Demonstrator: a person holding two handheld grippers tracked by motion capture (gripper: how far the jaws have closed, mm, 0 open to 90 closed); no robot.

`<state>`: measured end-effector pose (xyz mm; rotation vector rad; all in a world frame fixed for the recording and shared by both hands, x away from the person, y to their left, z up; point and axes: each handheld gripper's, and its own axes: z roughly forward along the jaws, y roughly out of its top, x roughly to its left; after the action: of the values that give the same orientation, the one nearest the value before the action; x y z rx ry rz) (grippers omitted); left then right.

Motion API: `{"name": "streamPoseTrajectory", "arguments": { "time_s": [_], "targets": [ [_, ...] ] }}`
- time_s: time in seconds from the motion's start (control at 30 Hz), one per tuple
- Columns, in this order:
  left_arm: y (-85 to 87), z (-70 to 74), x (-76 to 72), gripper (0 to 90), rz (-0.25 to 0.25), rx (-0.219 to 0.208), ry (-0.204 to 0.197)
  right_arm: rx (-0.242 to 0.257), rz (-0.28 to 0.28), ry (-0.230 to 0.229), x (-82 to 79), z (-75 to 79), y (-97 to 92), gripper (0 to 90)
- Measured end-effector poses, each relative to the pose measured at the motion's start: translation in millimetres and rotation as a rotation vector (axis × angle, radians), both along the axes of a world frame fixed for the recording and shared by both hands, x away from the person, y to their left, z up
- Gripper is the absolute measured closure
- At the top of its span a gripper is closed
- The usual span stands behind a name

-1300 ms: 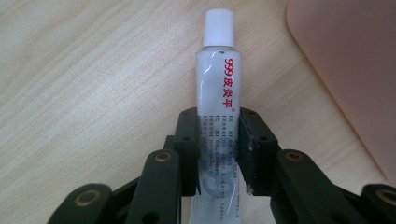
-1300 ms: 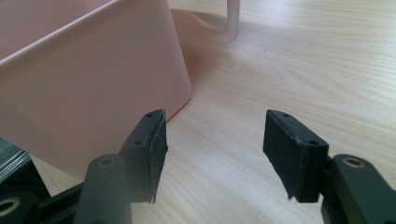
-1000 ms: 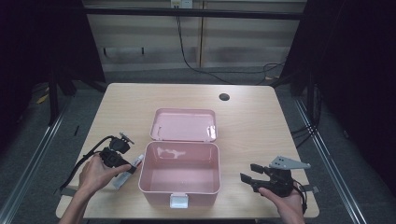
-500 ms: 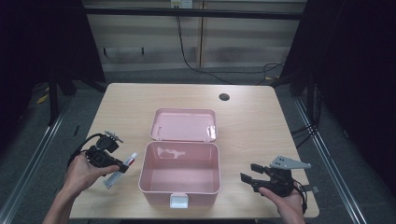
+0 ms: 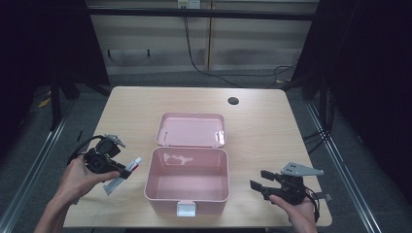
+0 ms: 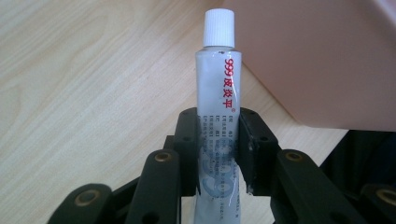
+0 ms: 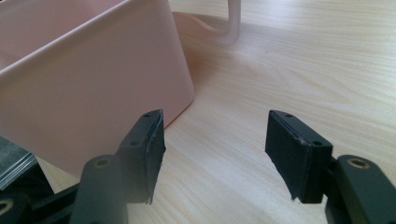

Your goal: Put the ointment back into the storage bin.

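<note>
A: Two grippers in the high view, so which one matters?

B: The left gripper (image 5: 121,171). Its fingers are clamped on a tube (image 5: 122,175) of ointment, held just off the bench (image 5: 257,126) at the left wall of the open pink box (image 5: 187,182). The tube's long axis slants up and to the right, with the capped end toward the box. The right gripper (image 5: 257,178) sits on the far side of the box, so the left hand is clearly the nearer one.

A: And the left gripper view?

B: There the tube (image 6: 218,107) stands straight out from the left gripper (image 6: 218,144), along the line of the fingers (image 6: 187,140). They pinch its lower body from both sides, and the white cap points away. The box (image 6: 317,60) fills the upper right, so the opening lies ahead and to that side. I'd judge the coming move turns on lifting the cap end over that wall.

A: The right gripper view?

B: The right gripper (image 7: 215,140) has its fingers (image 7: 152,149) spread apart with nothing between them, just bare bench (image 7: 303,60). They have just been easing a little wider. The box (image 7: 93,84) wall sits to their left, near but not touched.
</note>
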<state>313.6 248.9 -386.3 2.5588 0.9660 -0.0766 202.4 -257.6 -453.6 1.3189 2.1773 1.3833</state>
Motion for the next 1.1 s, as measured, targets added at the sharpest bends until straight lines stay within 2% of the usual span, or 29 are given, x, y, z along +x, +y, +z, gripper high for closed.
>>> {"name": "streamPoseTrajectory", "arguments": {
  "time_s": [0.2, 0.33, 0.4, 0.6, 0.8, 0.93, 1.1],
  "targets": [
    [3.0, 10.3, -1.2, 71.1, -0.016, -0.002, -0.006, 0.001, 0.001, -0.002, 0.1, 0.0, -0.3, 37.9],
    [4.0, 17.5, -3.0, 71.1, -0.001, 0.004, -0.019, 0.002, 0.002, -0.003, 0.2, 0.1, -0.1, 37.6],
    [4.4, 21.5, -3.5, 71.1, -0.023, -0.019, -0.017, 0.003, 0.002, -0.004, 0.2, 0.1, -0.2, 37.6],
    [2.6, 34.6, -6.4, 71.1, -0.045, -0.019, -0.04, 0.005, 0.0, -0.002, 0.0, 0.3, -0.3, 37.6],
    [-0.6, 45.6, -8.3, 71.0, -0.065, -0.031, -0.035, 0.005, 0.002, -0.002, 0.2, 0.2, -0.4, 37.4],
    [-3.2, 53.9, -10.0, 71.0, -0.048, -0.051, -0.043, 0.007, 0.003, -0.002, 0.1, 0.3, -0.3, 36.5],
    [-6.8, 59.9, -12.3, 71.0, -0.073, -0.058, -0.047, 0.007, 0.01, -0.007, 0.3, 0.5, 0.0, 35.7]
  ]
}}
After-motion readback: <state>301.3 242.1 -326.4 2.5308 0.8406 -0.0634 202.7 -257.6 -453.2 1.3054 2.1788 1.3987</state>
